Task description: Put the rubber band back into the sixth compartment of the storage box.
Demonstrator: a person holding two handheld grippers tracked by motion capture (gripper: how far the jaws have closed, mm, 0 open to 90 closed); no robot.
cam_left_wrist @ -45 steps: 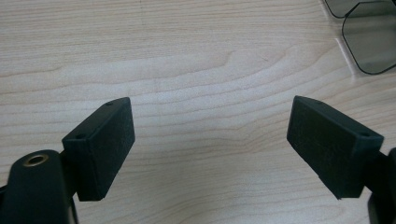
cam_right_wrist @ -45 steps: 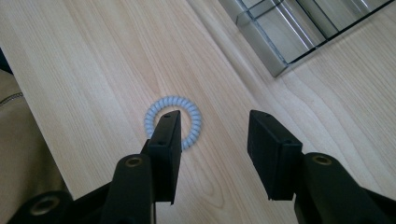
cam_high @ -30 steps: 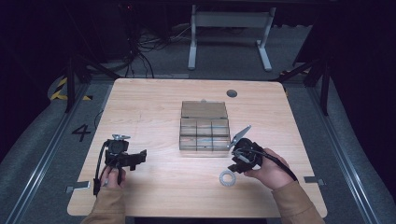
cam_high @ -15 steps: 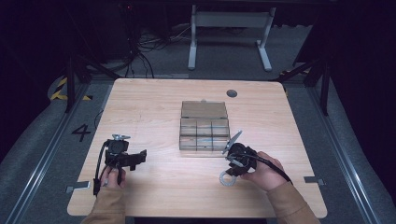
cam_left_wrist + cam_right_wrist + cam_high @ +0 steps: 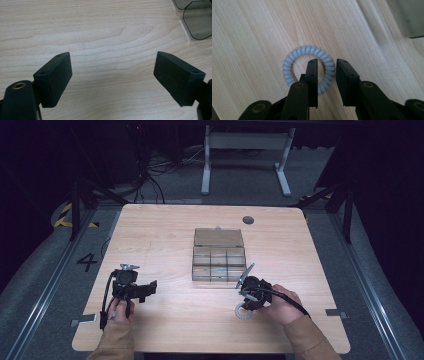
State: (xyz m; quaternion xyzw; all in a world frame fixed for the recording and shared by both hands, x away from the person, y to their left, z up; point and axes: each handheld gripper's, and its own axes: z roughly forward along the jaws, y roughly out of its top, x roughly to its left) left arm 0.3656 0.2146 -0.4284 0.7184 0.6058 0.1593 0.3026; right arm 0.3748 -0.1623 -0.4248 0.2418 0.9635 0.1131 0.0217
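Observation:
A pale blue-grey spiral coil ring [image 5: 287, 70] lies flat on the wooden table [image 5: 165, 235], near the front right [image 5: 240, 314] in the high view. My right gripper [image 5: 325, 61] points down at it, jaws narrowly apart. One jaw stands inside the ring and the other outside, with the ring's right band in the gap between them. The same gripper [image 5: 247, 302] sits in the person's right hand. My left gripper [image 5: 112, 56] is wide open over bare wood, holding nothing, and rests at the front left [image 5: 150, 289].
A clear compartment box [image 5: 218, 257] with its lid raised stands mid-table, just behind the right gripper. Its clear edge [image 5: 197, 22] shows at the top right of the left gripper view. A dark round grommet [image 5: 248, 220] sits near the far edge.
My right gripper has moved from beside the box forward and down onto the ring, with its jaws now astride the band. The left gripper has stayed put.

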